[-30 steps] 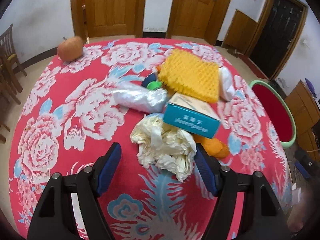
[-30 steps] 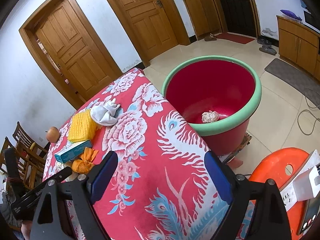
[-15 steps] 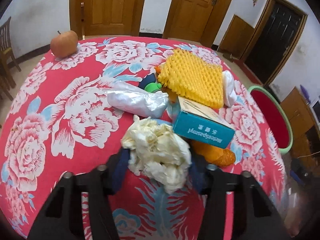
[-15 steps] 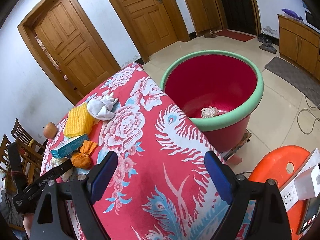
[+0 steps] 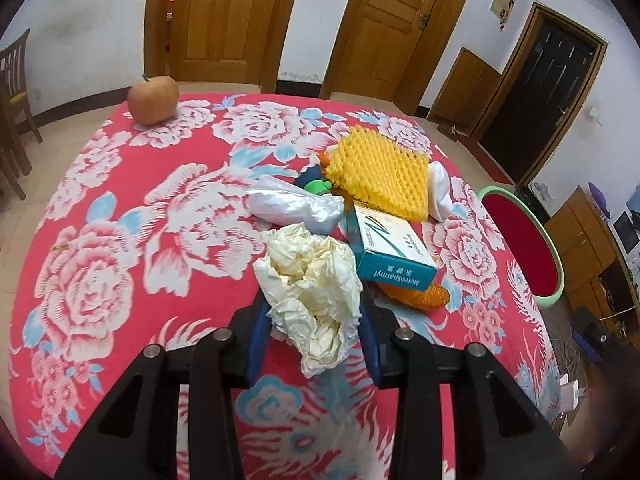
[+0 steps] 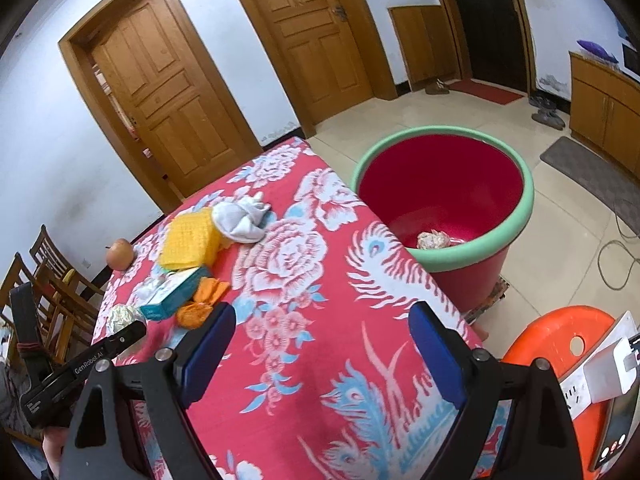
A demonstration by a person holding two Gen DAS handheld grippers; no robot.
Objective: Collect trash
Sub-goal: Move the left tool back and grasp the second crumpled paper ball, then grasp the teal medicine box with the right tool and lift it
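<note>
A crumpled cream paper wad sits between the blue pads of my left gripper. The jaws are closing and both pads press its sides. Just beyond it on the red flowered tablecloth lie a teal box, an orange wrapper, a silvery plastic bag, a yellow foam net and a white cloth. My right gripper hangs open over the table's near corner with nothing in it. The red bin with a green rim stands on the floor beside the table and holds one crumpled wad.
An apple rests at the table's far left corner. Wooden chairs stand along the left side. An orange stool carrying a power strip and a phone is at the right, with a cable on the floor behind it.
The left gripper's jaws have come together from wide apart onto the cream paper wad, and the wad has risen a little. The right gripper stays open and has shifted slightly.
</note>
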